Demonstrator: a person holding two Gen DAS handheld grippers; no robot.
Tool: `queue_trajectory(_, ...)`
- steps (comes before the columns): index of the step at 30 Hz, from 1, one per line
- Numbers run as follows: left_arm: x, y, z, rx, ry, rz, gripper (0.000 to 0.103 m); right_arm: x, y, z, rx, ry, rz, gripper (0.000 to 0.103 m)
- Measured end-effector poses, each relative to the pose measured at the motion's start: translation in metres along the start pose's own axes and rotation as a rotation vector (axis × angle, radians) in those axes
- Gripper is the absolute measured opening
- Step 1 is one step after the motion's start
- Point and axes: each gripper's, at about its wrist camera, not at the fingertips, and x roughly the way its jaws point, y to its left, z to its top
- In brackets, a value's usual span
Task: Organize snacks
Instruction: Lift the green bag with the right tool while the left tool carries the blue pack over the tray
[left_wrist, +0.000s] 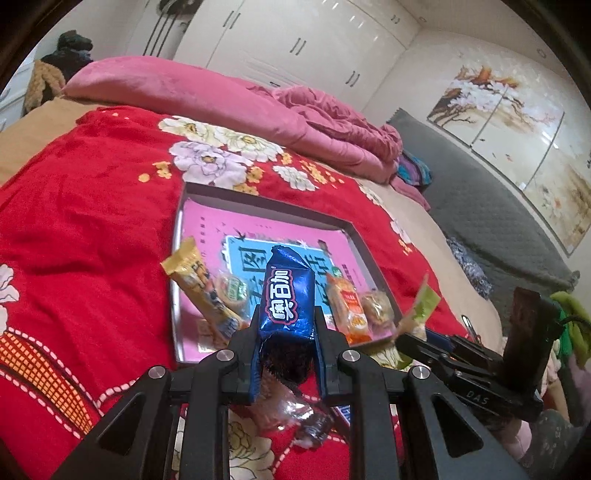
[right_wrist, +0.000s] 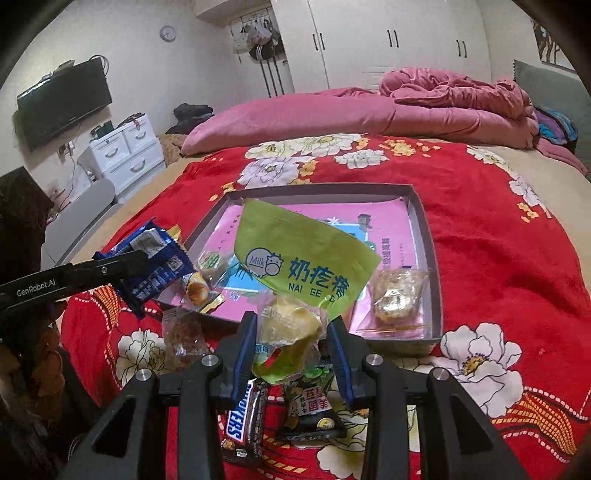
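1. Left gripper (left_wrist: 286, 325): the fingers (left_wrist: 246, 343) are drawn close and pinch a shiny blue foil biscuit packet with white lettering (left_wrist: 288, 295) at its lower end. The packet stands upright between them, lifted above the near edge of the shallow grey cardboard tray with a pink printed sheet inside (left_wrist: 354, 236).
2. Right gripper (right_wrist: 291, 339): the fingers (right_wrist: 242, 350) are narrowly spread and clamp a light-green snack pouch with blue "Milk" cow print (right_wrist: 306, 254) by its lower part. Pale yellowish contents show through a clear window between the pads. The pouch is held tilted above the near part of the tray.
3. The tray lies on the red bedspread with white flower print (right_wrist: 480, 240), on the bed.
4. In the tray: a yellow stick-shaped wrapper (left_wrist: 199, 284) at the left side, an orange wrapped snack (left_wrist: 349, 306), and a clear bag with a golden-brown pastry (right_wrist: 399, 295) near the right corner.
5. On the bedspread below the right gripper: a brown Snickers bar (right_wrist: 243, 424) beside a dark packet with a cartoon figure (right_wrist: 310, 410).
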Motion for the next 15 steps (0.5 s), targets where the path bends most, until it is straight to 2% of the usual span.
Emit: queue_trajectory(15, 0.017, -0.001, 0.004, 0.001, 0.001, 0.0, 0.023, 0.003, -0.015, 0.007, 0.044, -0.015, -0.053, 0.038)
